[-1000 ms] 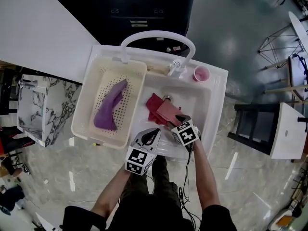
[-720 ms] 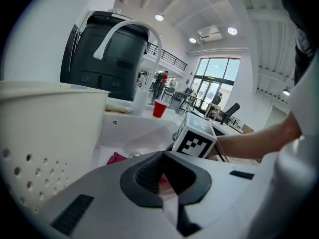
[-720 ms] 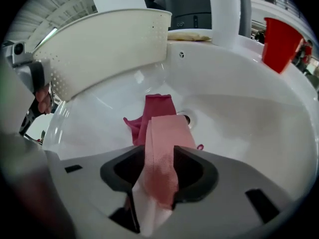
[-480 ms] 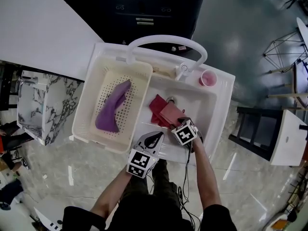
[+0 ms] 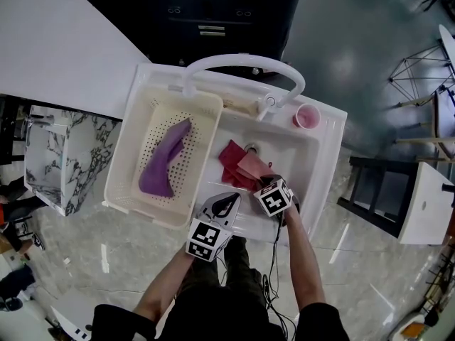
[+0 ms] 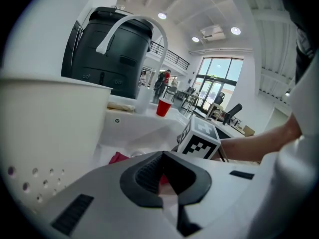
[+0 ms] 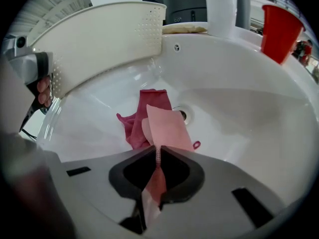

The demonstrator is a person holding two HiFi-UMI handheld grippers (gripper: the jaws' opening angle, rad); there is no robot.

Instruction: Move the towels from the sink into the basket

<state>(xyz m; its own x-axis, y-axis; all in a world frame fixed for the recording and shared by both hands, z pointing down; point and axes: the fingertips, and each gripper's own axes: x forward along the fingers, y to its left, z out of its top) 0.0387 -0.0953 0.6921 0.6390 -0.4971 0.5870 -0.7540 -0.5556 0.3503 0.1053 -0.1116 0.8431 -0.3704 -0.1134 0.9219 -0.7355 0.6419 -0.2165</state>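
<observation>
Pink towel (image 7: pixel 167 128) in the sink (image 5: pixel 313 148) pinched by the right gripper (image 7: pixel 158 151) (jaws just closed on it), left gripper (image 6: pixel 162 156) held shut, empty, at the sink's near rim.

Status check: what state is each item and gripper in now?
right gripper: jaws just closed, pinching the pink towel.
pink towel: in the sink, edge gripped.
dark red towel: crumpled in the sink.
purple towel: lying in the basket.
red cup: upright.
left gripper: jaws together, empty.
</observation>
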